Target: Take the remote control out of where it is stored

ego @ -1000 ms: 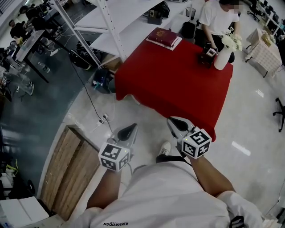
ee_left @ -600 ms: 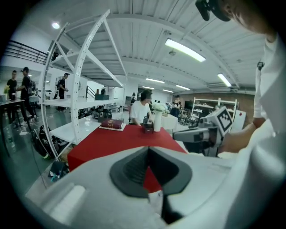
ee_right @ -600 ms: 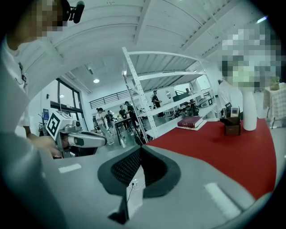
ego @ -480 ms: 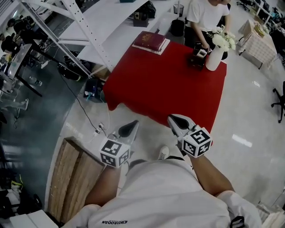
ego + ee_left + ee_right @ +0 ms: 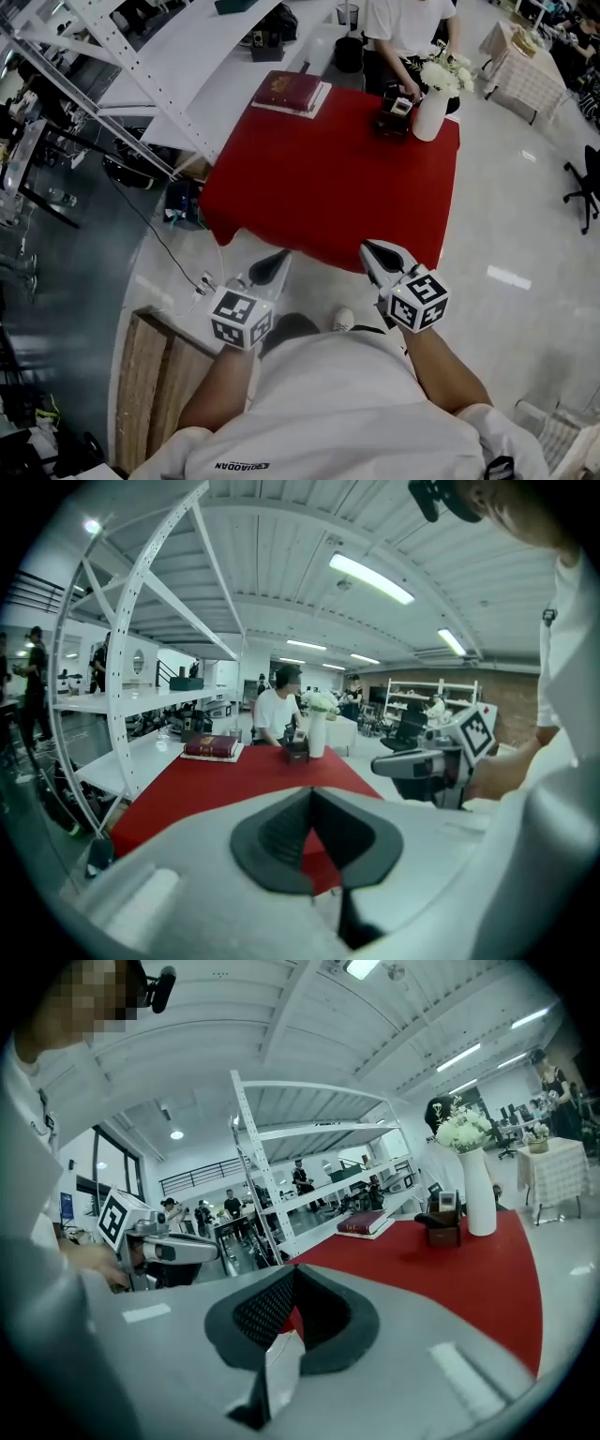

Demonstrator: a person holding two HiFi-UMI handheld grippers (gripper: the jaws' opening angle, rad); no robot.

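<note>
A red-clothed table [image 5: 328, 178] stands ahead of me. At its far right a small dark holder [image 5: 394, 101] has the remote control [image 5: 447, 1202] standing upright in it, next to a white vase [image 5: 429, 111] of flowers. The holder [image 5: 297, 751] shows small and far off in the left gripper view too. My left gripper [image 5: 278, 262] and right gripper [image 5: 372, 251] are held side by side at the table's near edge, well short of the holder. Both point toward the table, jaws together with nothing between them.
A dark red book [image 5: 291, 91] lies at the table's far left. A person in a white shirt [image 5: 408, 19] is behind the table by the holder. White shelving [image 5: 141, 66] runs along the left. A wooden pallet [image 5: 150, 375] and cables [image 5: 202, 277] lie on the floor at the left.
The table has slid closer and lower in the head view as I walk toward it. Both grippers now reach its near edge, still side by side with jaws together.
</note>
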